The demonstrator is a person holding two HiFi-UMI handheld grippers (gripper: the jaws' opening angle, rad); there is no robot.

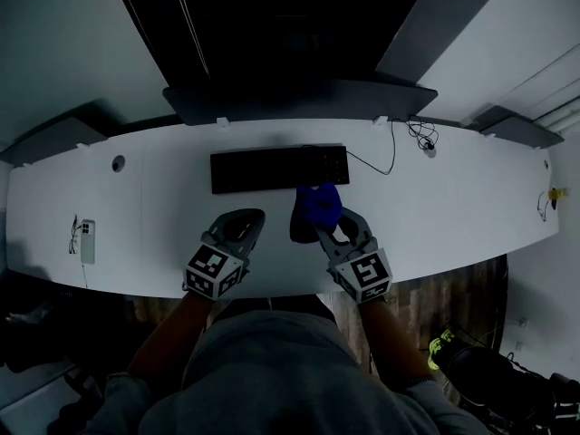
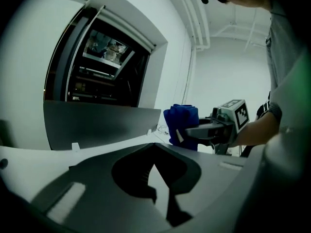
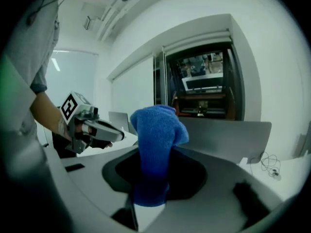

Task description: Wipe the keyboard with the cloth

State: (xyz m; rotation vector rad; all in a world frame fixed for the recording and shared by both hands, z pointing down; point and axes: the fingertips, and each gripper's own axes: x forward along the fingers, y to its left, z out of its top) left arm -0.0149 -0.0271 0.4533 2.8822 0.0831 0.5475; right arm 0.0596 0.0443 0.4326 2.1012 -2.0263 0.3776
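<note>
Right gripper [image 1: 328,223] is mine to watch here: its jaws are pinching the blue cloth [image 1: 319,203]. The right gripper view shows the cloth [image 3: 155,140] bunched and standing up out of the jaws. The cloth sits just in front of the right end of the black keyboard [image 1: 276,169], on the side nearest me. I can't tell if it touches the keys. The keyboard lies flat, mid-desk, long side across.

Left gripper [image 1: 240,227] is beside the right one, to its left, over the white desk [image 1: 453,216] near the front edge. In its own view the jaws [image 2: 155,165] look pressed together at the tips with nothing between them. From there I also see the right gripper [image 2: 187,132] with the cloth [image 2: 182,118] at its tip. The right gripper view shows the left gripper [image 3: 114,136] off to the side, well clear of the cloth.

Both grippers are angled up toward the wall, not down at the desk.

A thin black cable [image 1: 391,152] runs from the keyboard's right end toward the back edge. A small white device [image 1: 87,241] lies far left on the desk.
</note>
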